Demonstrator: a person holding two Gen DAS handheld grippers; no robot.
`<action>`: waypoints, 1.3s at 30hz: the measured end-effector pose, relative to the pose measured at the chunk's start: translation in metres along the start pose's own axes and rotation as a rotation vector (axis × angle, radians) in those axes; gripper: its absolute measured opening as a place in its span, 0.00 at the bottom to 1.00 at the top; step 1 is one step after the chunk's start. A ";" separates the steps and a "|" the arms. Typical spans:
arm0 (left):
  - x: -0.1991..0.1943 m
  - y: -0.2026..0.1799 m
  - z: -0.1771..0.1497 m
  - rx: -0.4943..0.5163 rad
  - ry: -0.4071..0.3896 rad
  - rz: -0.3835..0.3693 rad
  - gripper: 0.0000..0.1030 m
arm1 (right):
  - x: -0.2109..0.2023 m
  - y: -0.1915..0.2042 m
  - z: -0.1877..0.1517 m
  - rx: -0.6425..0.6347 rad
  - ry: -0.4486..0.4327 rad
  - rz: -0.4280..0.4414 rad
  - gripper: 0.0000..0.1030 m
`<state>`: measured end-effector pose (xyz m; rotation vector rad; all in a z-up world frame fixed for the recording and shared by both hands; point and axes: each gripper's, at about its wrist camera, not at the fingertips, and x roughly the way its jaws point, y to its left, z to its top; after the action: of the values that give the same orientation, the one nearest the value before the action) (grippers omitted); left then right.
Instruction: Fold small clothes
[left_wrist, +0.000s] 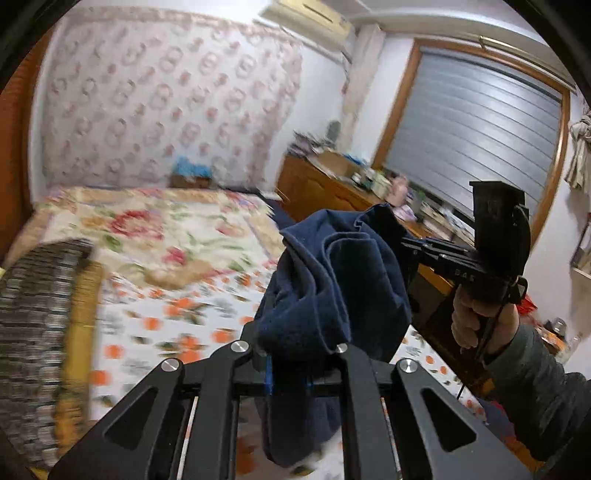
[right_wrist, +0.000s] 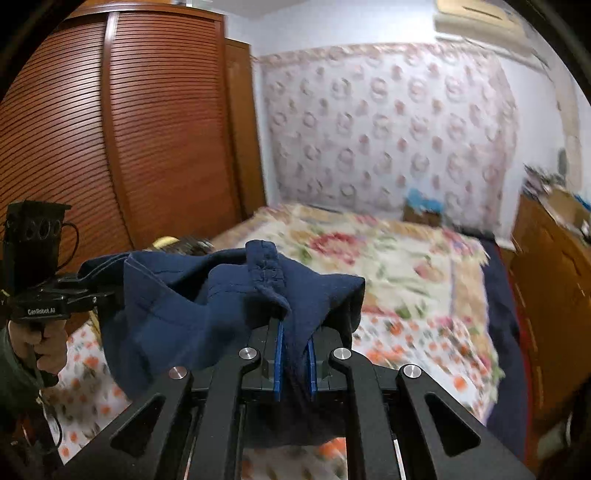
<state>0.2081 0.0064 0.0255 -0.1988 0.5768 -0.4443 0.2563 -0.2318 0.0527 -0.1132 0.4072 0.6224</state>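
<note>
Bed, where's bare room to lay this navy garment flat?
Free: the orange-print sheet between the striped pile at its left edge and the garment, and the floral quilt beyond. Crowded: the dresser top.

Navy blue garment (right_wrist: 177, 310), plain, w/ stitched hem. Grippers black, blue pads (right_wrist: 277, 360). Bed sheet (left_wrist: 173, 325) was white w/ orange fruit print; blanket (right_wrist: 388, 258) cream w/ red/pink florals. Wall cloth (left_wrist: 155, 96) white w/ pink ring motifs. Wardrobe (right_wrist: 122, 129) reddish-brown, slatted. Sleeve (left_wrist: 535, 391) grey-green.
</note>
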 end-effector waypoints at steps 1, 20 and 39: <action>-0.012 0.008 0.000 0.001 -0.020 0.025 0.12 | 0.006 0.010 0.007 -0.016 -0.008 0.020 0.09; -0.123 0.178 -0.048 -0.220 -0.140 0.390 0.12 | 0.237 0.145 0.137 -0.300 0.041 0.239 0.09; -0.128 0.210 -0.087 -0.252 -0.077 0.529 0.75 | 0.297 0.140 0.133 -0.165 0.134 0.238 0.40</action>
<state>0.1366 0.2467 -0.0477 -0.2920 0.5839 0.1497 0.4375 0.0730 0.0566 -0.2674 0.5027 0.8858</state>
